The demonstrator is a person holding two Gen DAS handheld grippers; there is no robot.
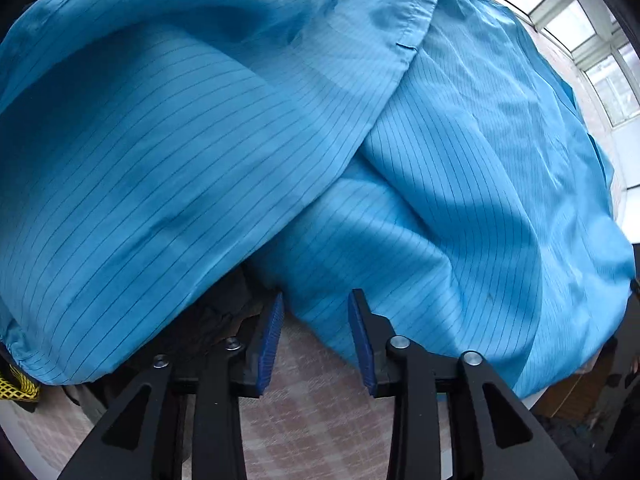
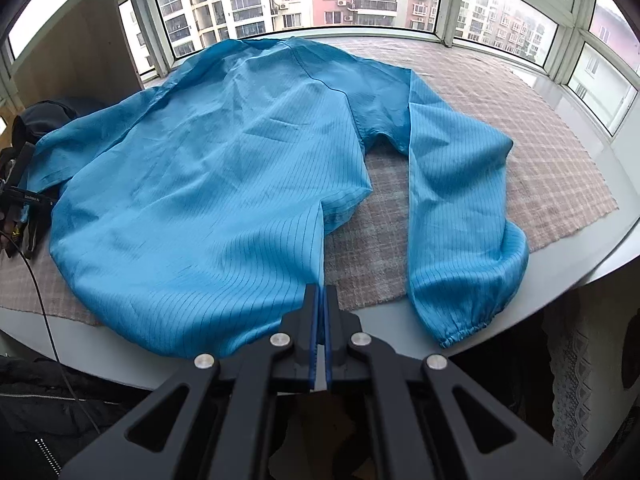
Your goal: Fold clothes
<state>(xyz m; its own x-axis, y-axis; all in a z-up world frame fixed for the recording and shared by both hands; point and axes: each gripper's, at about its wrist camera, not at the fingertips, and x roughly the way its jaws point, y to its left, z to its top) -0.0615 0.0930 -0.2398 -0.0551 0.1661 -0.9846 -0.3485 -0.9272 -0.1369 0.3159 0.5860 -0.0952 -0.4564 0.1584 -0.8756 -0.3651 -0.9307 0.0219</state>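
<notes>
Blue pinstriped jacket (image 2: 208, 168), spread back-up over the checked mat (image 2: 552, 176) on the white window ledge (image 2: 600, 256), filling the right wrist view from nine to three o'clock; body largely flat though wrinkled, no completed fold of the body visible; one sleeve (image 2: 452, 208) bent down toward five o'clock, its elastic cuff (image 2: 464, 332) hanging just over the ledge edge. In the left wrist view the jacket (image 1: 460, 184) lies under a second panel of it (image 1: 160, 140), overlapping from ten o'clock. Right gripper (image 2: 320, 300), at six o'clock, jaws closed on the lower hem edge, a ridge of cloth rising from the pinch. Left gripper (image 1: 316, 304), at six o'clock of its own view, jaws parted, pads (image 1: 270, 340) not pressing cloth, jacket edge just beyond the tips. Judged stage: early; body folds, sleeve tucking and final smoothing seemingly remain.
</notes>
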